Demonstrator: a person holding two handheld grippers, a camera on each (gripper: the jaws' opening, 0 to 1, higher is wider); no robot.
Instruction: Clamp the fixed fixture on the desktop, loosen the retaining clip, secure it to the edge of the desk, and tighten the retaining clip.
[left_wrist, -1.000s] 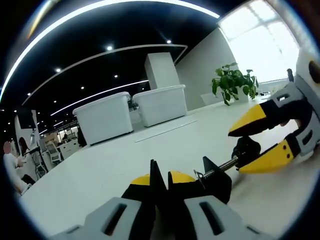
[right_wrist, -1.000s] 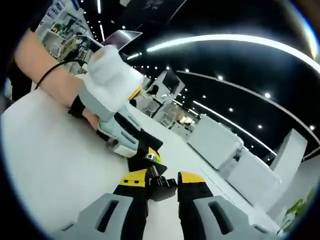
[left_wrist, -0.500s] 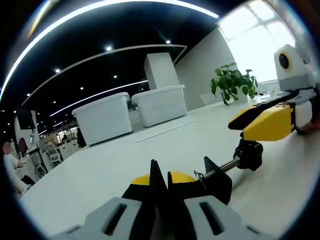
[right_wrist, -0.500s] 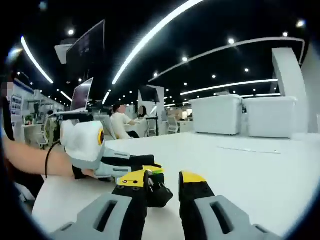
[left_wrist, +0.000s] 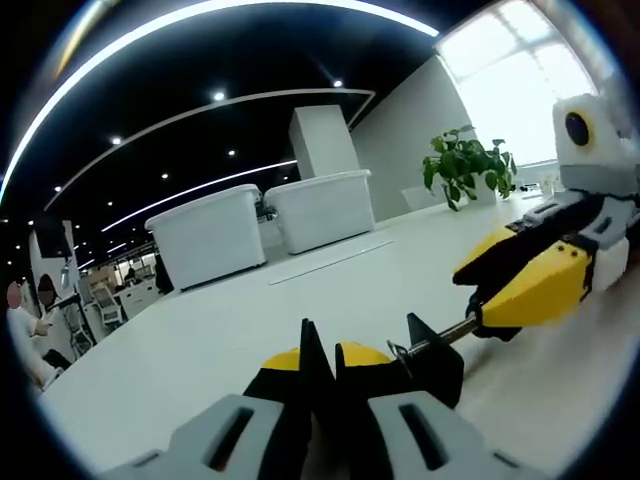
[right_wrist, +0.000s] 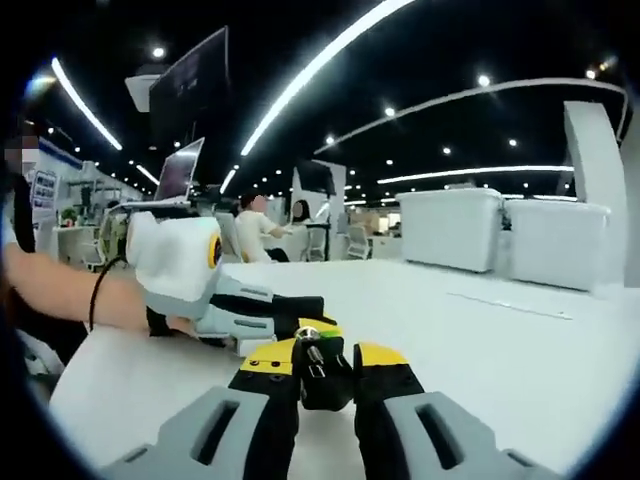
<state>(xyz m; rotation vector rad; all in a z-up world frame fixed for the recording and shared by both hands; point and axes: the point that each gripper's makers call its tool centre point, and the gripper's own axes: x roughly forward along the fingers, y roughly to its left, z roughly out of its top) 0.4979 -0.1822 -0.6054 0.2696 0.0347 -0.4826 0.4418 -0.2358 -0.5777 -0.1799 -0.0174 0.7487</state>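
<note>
Jaws of my left gripper (left_wrist: 318, 368) are pressed together on the black body of the small screw clamp fixture (left_wrist: 437, 352), which sits low on the white desktop (left_wrist: 200, 350) right in front of them. From that black body a thin threaded metal screw rod (left_wrist: 440, 336) runs out towards the right of the left gripper view and ends at the black round knob (right_wrist: 324, 372). My right gripper (right_wrist: 320, 362) comes in there with its yellow-tipped fingers (left_wrist: 530, 290) covering the knob end of the rod; in the right gripper view I see its two jaws drawn close on either side of the knob, gripping it, with the rod's metal tip showing just above. Beyond the knob in that view lies the left gripper, held by a person's bare forearm (right_wrist: 70, 297) resting on the desk. Far across the desktop stand two white rectangular tubs (left_wrist: 265, 224), and a green potted plant (left_wrist: 465, 165) stands by the bright window (left_wrist: 520, 85).
</note>
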